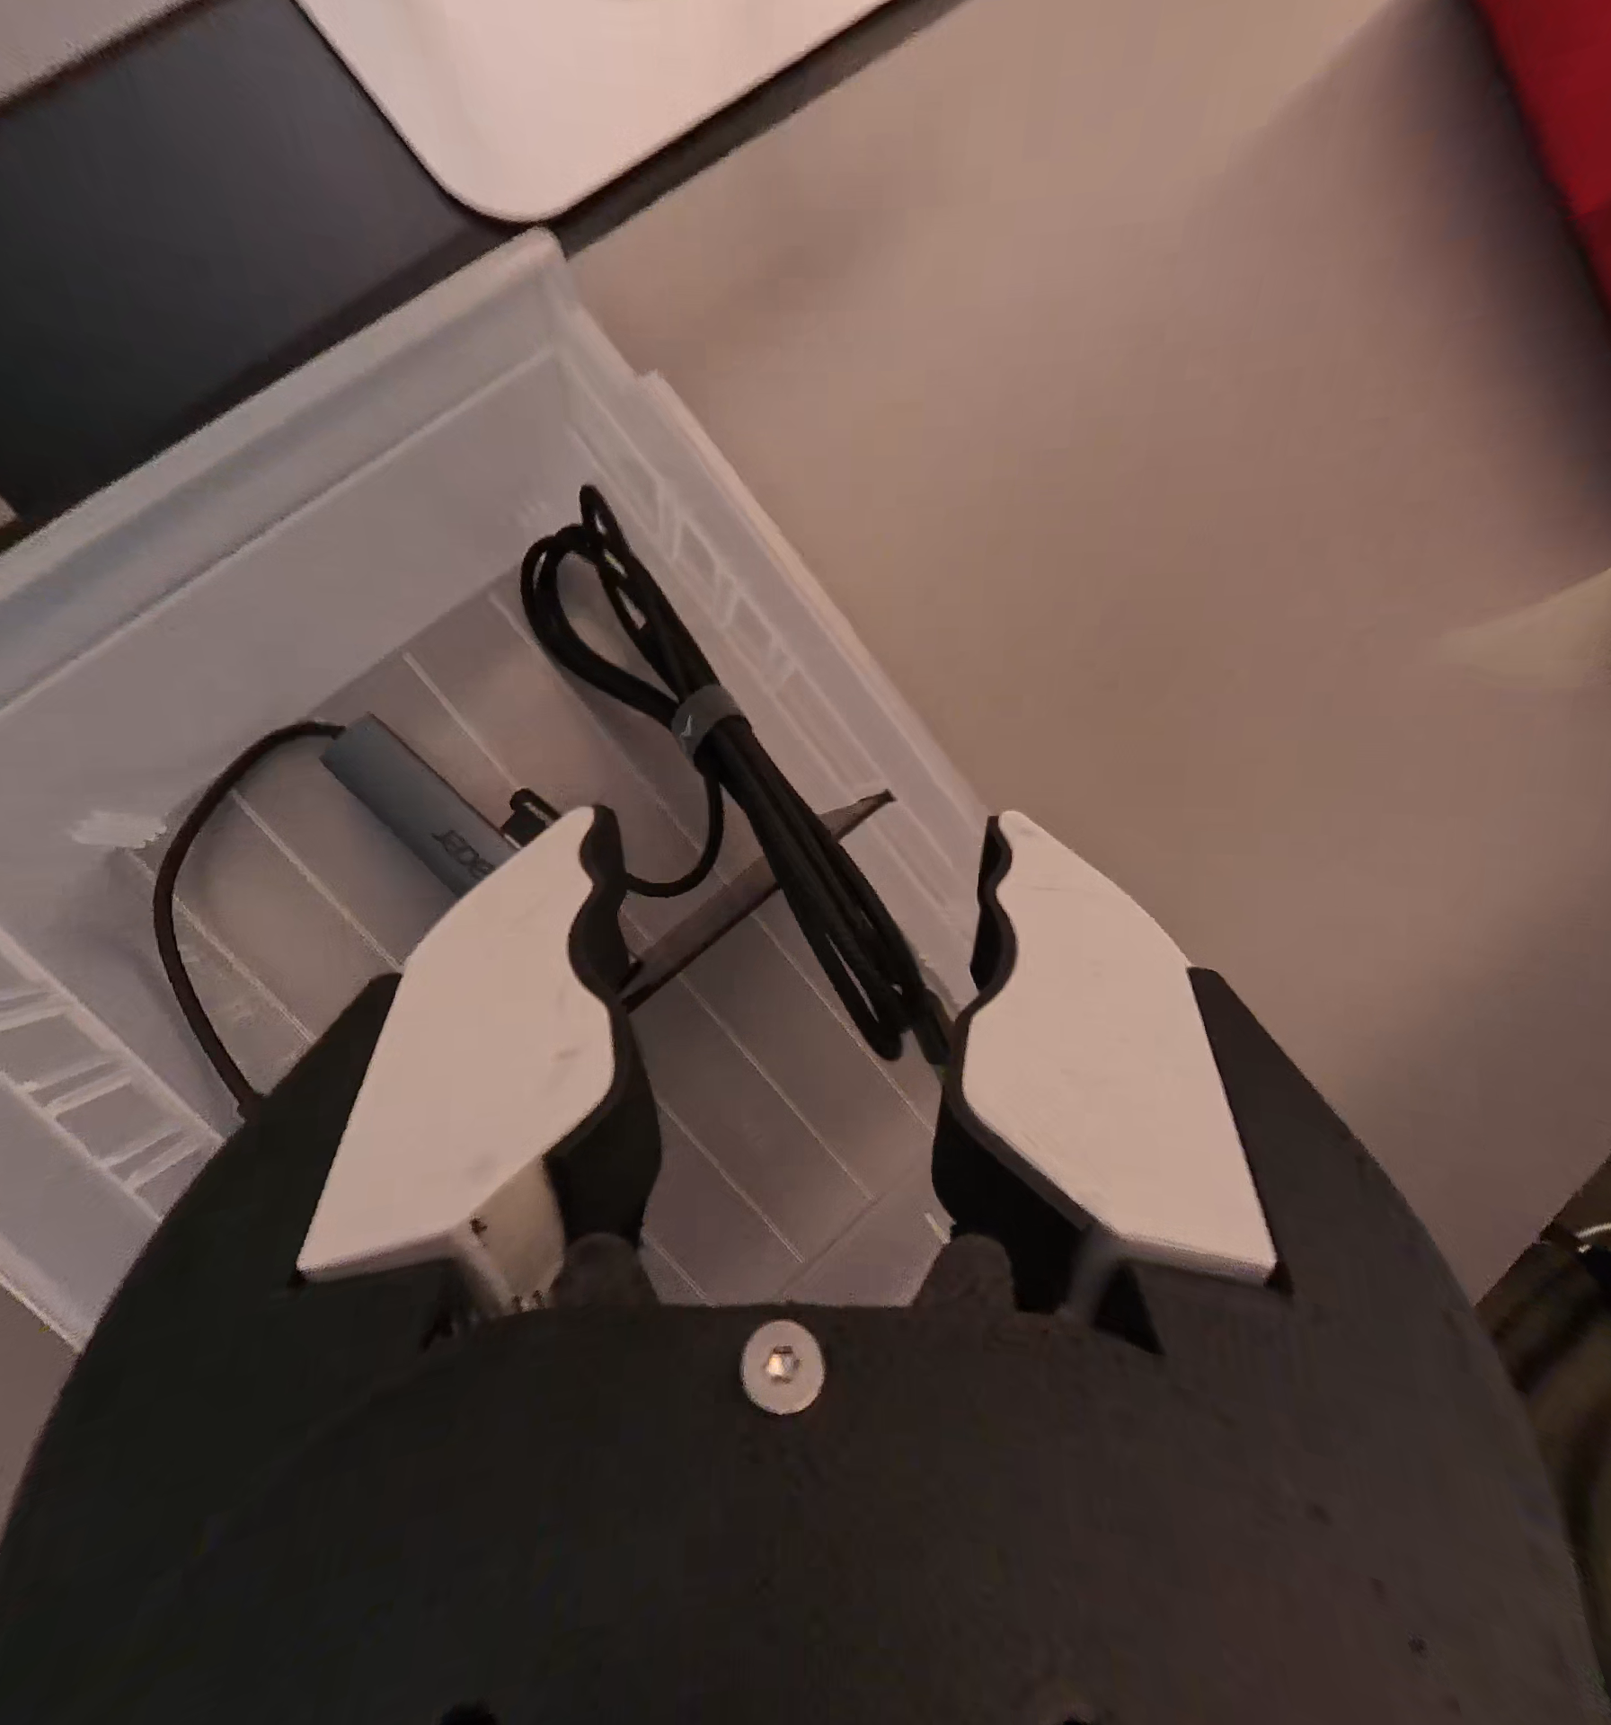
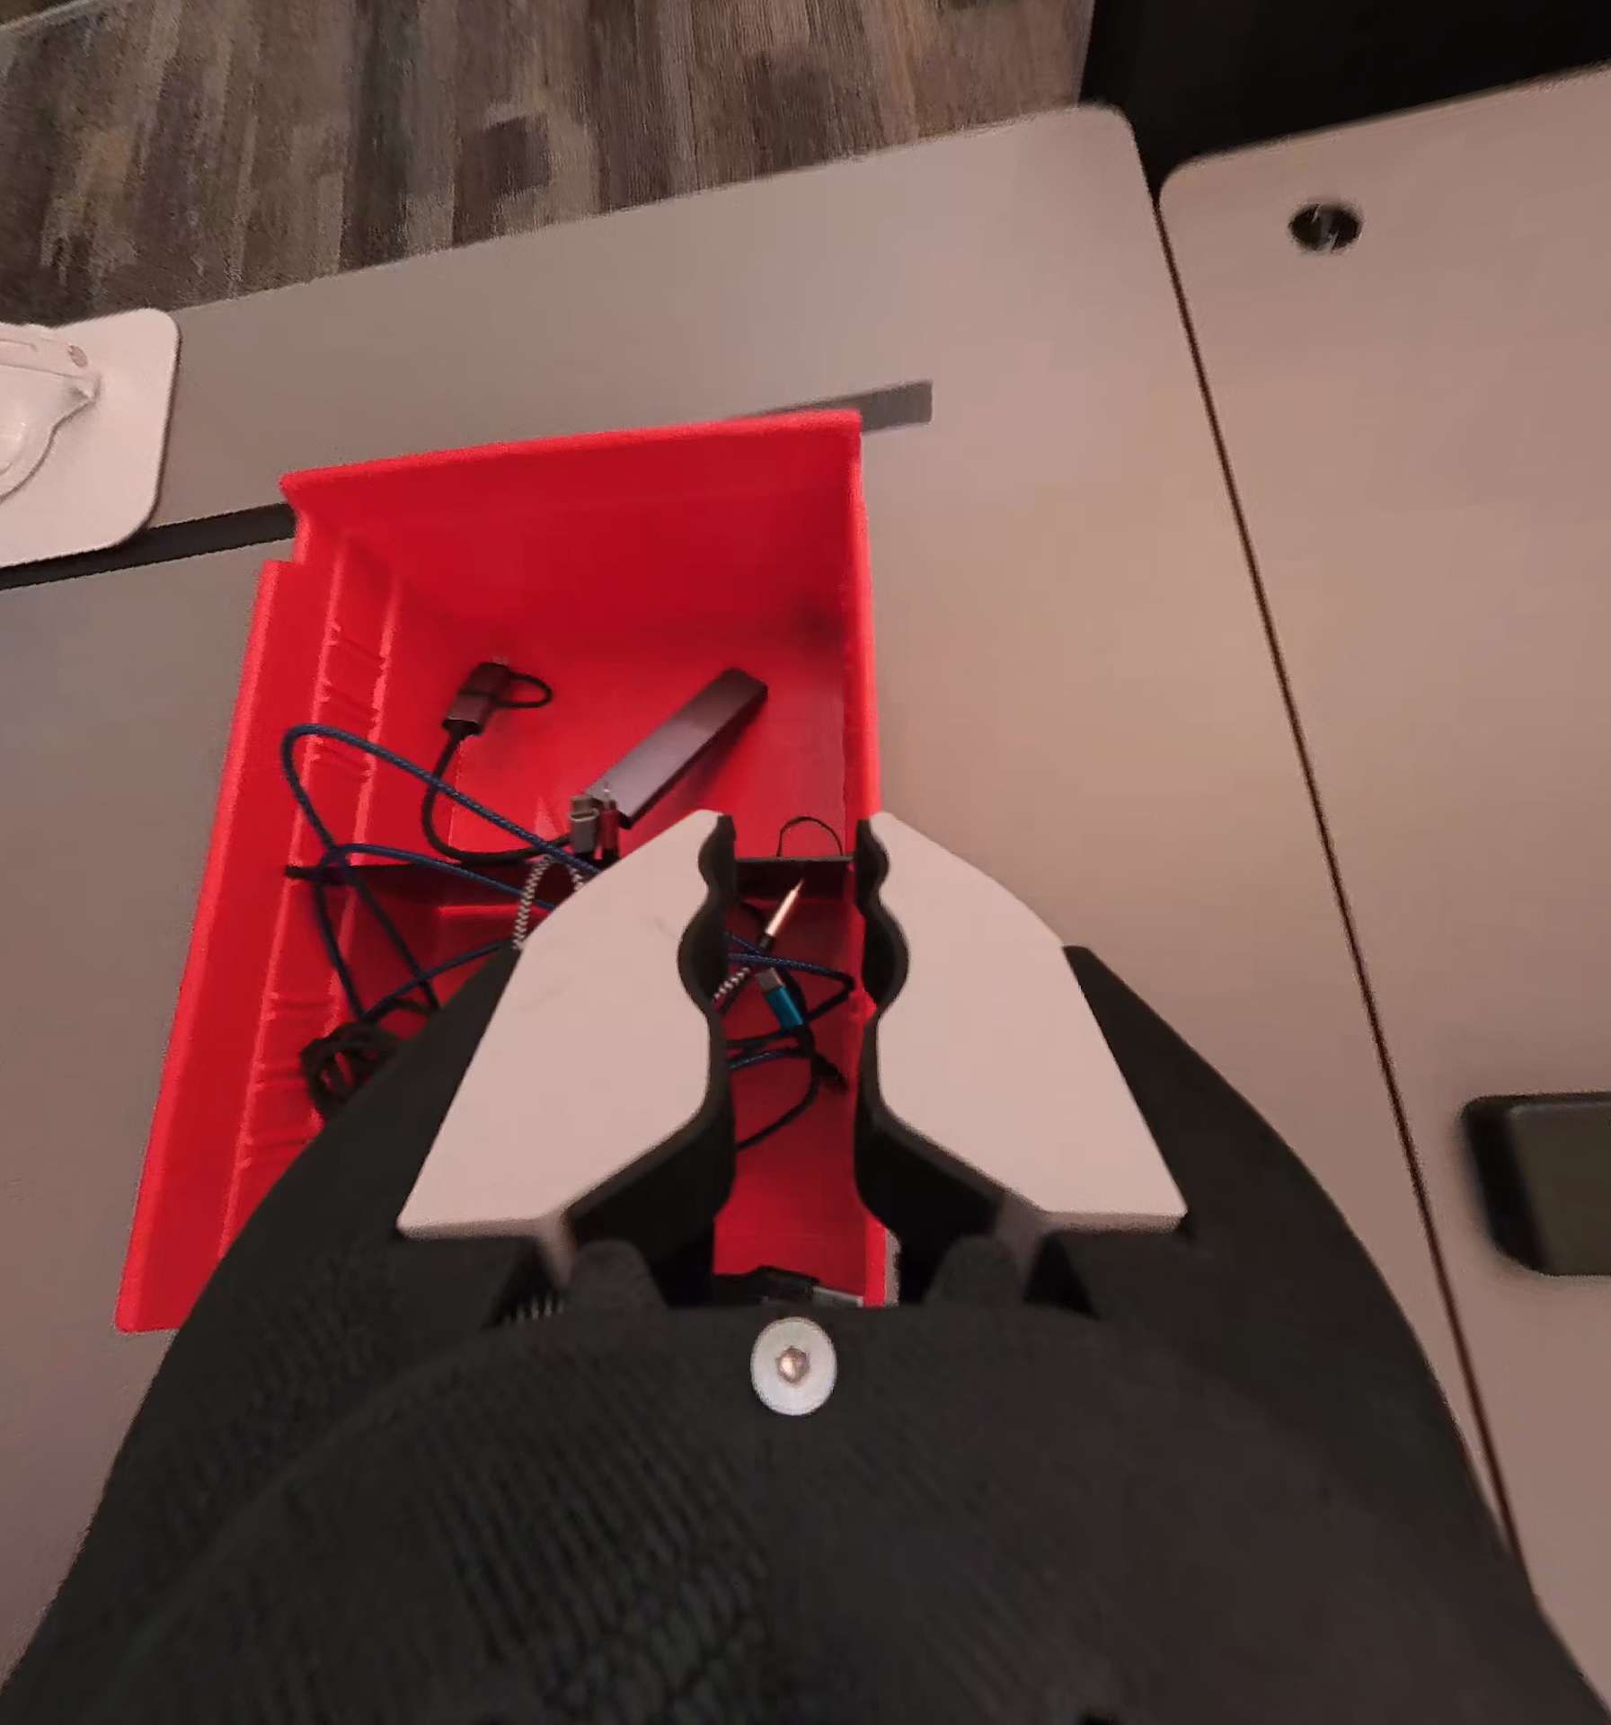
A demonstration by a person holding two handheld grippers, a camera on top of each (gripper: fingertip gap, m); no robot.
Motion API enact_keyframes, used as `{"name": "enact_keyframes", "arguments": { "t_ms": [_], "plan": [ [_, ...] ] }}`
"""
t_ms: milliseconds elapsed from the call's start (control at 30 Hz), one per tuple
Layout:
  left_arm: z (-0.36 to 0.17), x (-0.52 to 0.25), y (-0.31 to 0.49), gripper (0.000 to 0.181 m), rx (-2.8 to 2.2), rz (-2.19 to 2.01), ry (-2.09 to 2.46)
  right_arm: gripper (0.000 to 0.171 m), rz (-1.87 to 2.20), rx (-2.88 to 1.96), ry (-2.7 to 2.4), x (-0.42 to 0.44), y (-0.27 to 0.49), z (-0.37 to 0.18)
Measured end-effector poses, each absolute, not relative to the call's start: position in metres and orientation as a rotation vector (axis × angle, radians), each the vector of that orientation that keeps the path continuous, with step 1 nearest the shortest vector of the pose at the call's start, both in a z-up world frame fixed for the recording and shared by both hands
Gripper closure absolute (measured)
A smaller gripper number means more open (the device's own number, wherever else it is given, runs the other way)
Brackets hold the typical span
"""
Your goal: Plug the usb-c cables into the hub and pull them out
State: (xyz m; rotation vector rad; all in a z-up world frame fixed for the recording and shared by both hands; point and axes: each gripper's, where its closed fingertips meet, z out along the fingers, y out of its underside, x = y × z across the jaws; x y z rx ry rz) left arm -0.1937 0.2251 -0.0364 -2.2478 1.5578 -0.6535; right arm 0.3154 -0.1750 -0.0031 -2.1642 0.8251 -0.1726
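In the left wrist view a translucent white bin (image 1: 251,579) holds a grey hub (image 1: 414,807) with its brown lead (image 1: 176,943) and a bundled black cable (image 1: 773,840) tied with a grey strap. My left gripper (image 1: 797,831) is open and empty above the bin. In the right wrist view a red bin (image 2: 596,560) holds a dark grey hub (image 2: 680,747), a blue braided cable (image 2: 363,840), a teal-tipped plug (image 2: 783,1003) and a black adapter (image 2: 479,700). My right gripper (image 2: 792,831) is open and empty above the bin's near right part.
The bins stand on a grey table (image 2: 1063,653). A black device (image 2: 1585,1185) with a green light lies at the right. A white plate-like object (image 2: 26,420) sits at the left edge. A dark panel (image 1: 157,280) lies behind the white bin. Left tips to right tips: about 65 centimeters.
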Motion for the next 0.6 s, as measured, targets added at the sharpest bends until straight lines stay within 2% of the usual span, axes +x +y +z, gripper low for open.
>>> {"name": "enact_keyframes", "arguments": {
  "t_ms": [133,200,233,267,300,600],
  "plan": [
    [-0.069,-0.198,0.226,0.109,-2.412,-0.54,1.597,0.146,-0.289,-2.131,0.7,0.296,-0.166,0.032],
    [-0.082,-0.202,0.222,0.114,-2.501,-0.518,1.626,0.146,-0.322,-2.116,0.637,0.284,-0.16,0.046],
    [-0.082,-0.2,0.218,0.123,-2.526,-0.57,1.635,0.146,-0.336,-2.114,0.608,0.279,-0.156,0.051],
    [-0.079,-0.196,0.213,0.147,-2.533,-0.651,1.641,0.146,-0.348,-2.116,0.583,0.274,-0.153,0.055],
    [-0.076,-0.194,0.212,0.155,-2.535,-0.692,1.63,0.146,-0.363,-2.122,0.559,0.269,-0.15,0.058],
    [-0.041,-0.208,0.235,0.173,-2.409,-0.607,1.495,0.146,-0.498,-2.189,0.307,0.228,-0.109,0.071]
  ]
}}
